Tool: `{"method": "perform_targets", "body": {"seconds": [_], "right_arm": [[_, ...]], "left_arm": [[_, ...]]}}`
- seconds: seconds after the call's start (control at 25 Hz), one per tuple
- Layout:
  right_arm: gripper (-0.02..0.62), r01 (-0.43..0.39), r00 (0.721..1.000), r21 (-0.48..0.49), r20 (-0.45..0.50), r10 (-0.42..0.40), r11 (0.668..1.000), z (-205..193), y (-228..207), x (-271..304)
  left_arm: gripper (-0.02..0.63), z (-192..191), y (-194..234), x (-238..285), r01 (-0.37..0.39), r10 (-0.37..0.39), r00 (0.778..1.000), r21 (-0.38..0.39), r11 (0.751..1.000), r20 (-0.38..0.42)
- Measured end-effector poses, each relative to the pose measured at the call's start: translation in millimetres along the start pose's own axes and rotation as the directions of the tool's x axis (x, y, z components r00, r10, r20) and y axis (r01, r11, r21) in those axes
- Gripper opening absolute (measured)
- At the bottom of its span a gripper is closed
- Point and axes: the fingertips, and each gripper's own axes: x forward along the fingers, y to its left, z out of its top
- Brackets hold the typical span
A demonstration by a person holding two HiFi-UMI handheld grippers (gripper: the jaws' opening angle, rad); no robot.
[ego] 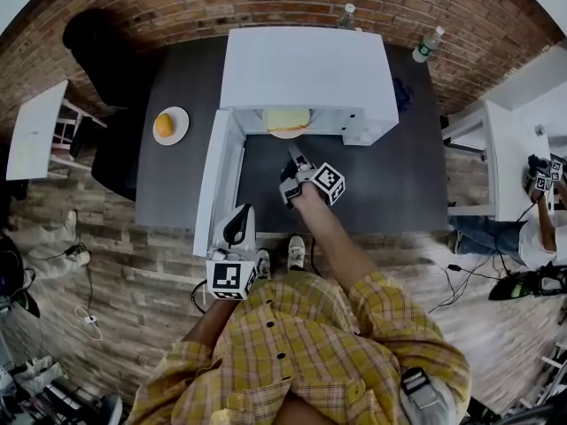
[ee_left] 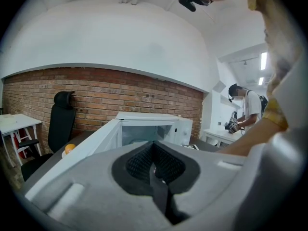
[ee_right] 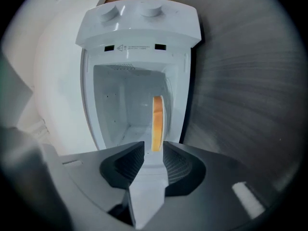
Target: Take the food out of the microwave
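White microwave [ego: 306,69] at back of dark worktop [ego: 390,184], door [ego: 217,180] swung wide open to the person's left. Food [ego: 286,118], pale yellow, inside the microwave just behind the opening, on a white plate [ego: 285,135].

Right gripper [ego: 293,155] stretched toward the opening, tips just short of the plate. Jaws apart in the right gripper view, nothing clamped. Plate edge-on there, lined up with the gap at the tips; contact not clear.

Left gripper [ego: 237,222] low, beside the outer end of the open door. Jaws pressed together, nothing between.

Left of the microwave, well apart: side dish [ego: 182,124] with an orange [ego: 164,125]. Two bottles [ego: 428,44] near the back edge. Black chair [ego: 97,51] beyond the worktop's left end.
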Motion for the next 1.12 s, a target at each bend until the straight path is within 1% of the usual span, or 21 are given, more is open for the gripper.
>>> {"method": "perform_targets", "body": {"seconds": [0.08, 0.12, 0.4, 0.52, 0.64, 0.72, 0.84, 0.96, 1.12], "right_arm": [[0.110, -0.004, 1.000, 0.037, 0.022, 0.003, 0.999, 5.1, -4.6, 3.8], [0.101, -0.001, 0.999, 0.046, 0.035, -0.001, 0.999, 8.1, -6.2, 5.3], [0.094, 0.026, 0.995, 0.082, 0.092, -0.034, 0.996, 18.6, -16.8, 14.9], [0.095, 0.008, 0.992, 0.107, 0.121, -0.021, 0.994, 20.7, -19.6, 18.9], [0.095, -0.020, 0.991, 0.112, 0.135, 0.005, 0.994, 21.1, -16.6, 23.3], [0.094, -0.024, 0.989, 0.122, 0.147, 0.006, 0.992, 21.5, -17.6, 25.9], [0.087, -0.026, 0.990, 0.142, 0.140, 0.006, 0.990, 22.3, -22.2, 31.9], [0.080, -0.035, 0.992, 0.137, 0.125, 0.018, 0.990, 22.6, -18.8, 37.0], [0.054, -0.009, 0.990, 0.130, 0.140, -0.009, 0.992, 26.7, -25.2, 37.5]], "left_arm": [[-0.002, -1.4, 0.0, -0.9, -0.003, 0.003, 1.000, 0.001, 1.000, -0.003], [-0.002, -2.0, 0.0, -1.2, -0.004, 0.004, 1.000, 0.002, 1.000, -0.004], [-0.002, -5.7, 3.3, 0.0, -0.020, 0.019, 1.000, -0.008, 1.000, -0.014], [-0.002, -5.2, 4.0, -0.8, -0.021, 0.021, 1.000, -0.004, 1.000, -0.015], [-0.002, -0.6, 3.3, -4.1, -0.017, 0.017, 1.000, 0.005, 1.000, 0.006], [-0.002, 1.0, 3.8, -5.4, -0.016, 0.016, 1.000, 0.008, 1.000, 0.014], [-0.002, -0.8, 3.8, -5.1, -0.017, 0.017, 1.000, 0.013, 1.000, 0.009], [-0.002, -5.6, 4.2, -5.5, -0.016, 0.016, 1.000, 0.006, 1.000, -0.007], [-0.002, -8.5, 5.5, -4.9, -0.012, 0.012, 1.000, 0.009, 1.000, -0.020]]}}
